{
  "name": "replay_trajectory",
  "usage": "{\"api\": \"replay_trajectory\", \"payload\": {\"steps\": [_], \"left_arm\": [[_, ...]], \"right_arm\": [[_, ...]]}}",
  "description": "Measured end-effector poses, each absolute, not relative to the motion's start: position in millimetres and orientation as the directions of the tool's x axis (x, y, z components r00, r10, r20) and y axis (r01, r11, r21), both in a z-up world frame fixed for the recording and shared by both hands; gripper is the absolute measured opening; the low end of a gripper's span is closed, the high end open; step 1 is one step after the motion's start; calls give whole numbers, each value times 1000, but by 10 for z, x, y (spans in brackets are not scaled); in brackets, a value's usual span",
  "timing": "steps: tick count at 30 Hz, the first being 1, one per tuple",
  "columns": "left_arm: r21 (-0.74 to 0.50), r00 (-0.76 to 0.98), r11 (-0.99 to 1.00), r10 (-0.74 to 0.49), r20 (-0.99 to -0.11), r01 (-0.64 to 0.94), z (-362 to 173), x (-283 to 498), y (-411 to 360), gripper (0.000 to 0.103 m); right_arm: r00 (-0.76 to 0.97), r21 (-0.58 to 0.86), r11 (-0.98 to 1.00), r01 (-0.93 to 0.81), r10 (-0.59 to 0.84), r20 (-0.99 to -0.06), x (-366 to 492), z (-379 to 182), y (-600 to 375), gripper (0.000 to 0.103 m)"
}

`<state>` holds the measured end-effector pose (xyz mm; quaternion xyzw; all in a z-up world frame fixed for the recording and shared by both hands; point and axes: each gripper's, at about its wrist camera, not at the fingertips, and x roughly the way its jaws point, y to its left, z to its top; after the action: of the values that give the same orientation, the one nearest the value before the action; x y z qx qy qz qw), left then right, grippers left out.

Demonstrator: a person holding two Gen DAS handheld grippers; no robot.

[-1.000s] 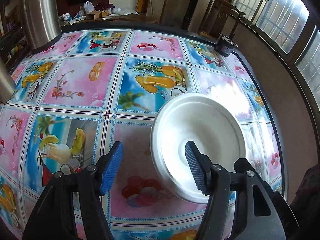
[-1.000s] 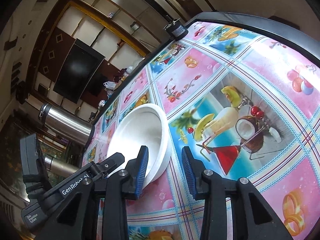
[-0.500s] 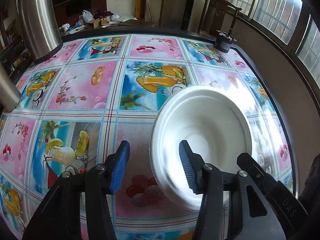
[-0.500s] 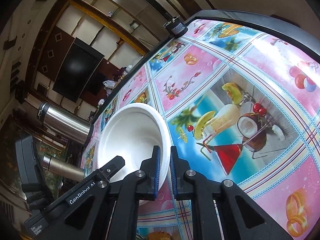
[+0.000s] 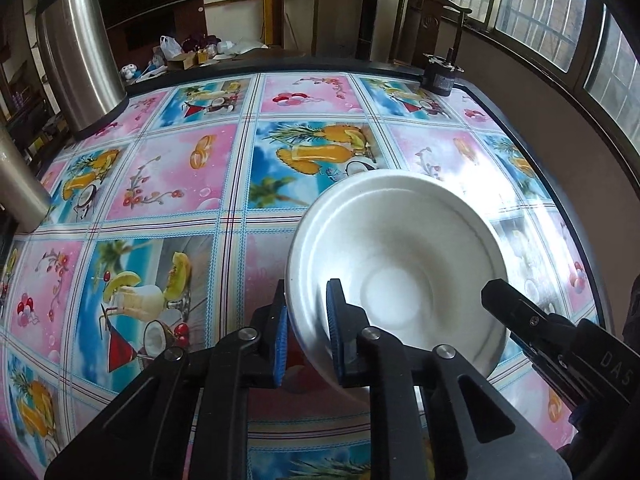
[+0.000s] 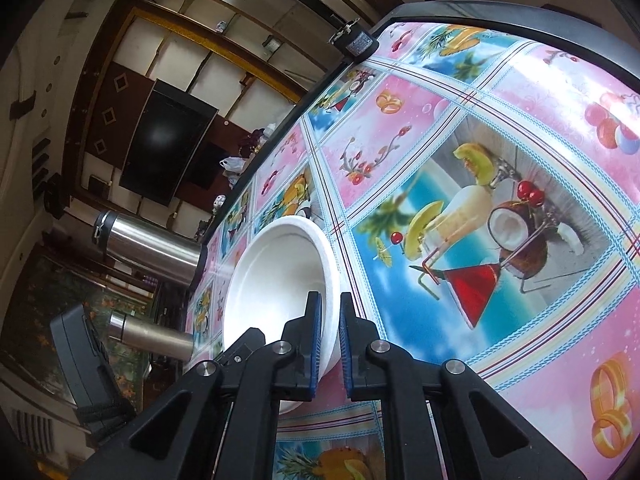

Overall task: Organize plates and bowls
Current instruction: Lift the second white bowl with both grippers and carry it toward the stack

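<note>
My left gripper (image 5: pixel 306 336) has closed; both it and my right gripper (image 6: pixel 330 338) pinch the light, crushable foam bowl's (image 5: pixel 400 264) opposite rims.

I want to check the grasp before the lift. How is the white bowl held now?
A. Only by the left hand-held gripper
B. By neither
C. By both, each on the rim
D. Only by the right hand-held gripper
C: the left hand-held gripper and the right hand-held gripper each pinch the rim of the white bowl.
</note>
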<state>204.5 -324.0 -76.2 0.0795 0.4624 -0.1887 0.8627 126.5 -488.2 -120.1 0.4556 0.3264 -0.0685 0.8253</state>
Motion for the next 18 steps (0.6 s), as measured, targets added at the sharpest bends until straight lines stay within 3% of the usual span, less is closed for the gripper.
{"api": "replay_trajectory", "payload": {"steps": [18], "left_arm": [[0, 542, 922, -227, -809, 387, -739, 1803, -2982, 14]], "right_arm": [[760, 751, 524, 403, 265, -593, 1189, -1267, -4781, 8]]}}
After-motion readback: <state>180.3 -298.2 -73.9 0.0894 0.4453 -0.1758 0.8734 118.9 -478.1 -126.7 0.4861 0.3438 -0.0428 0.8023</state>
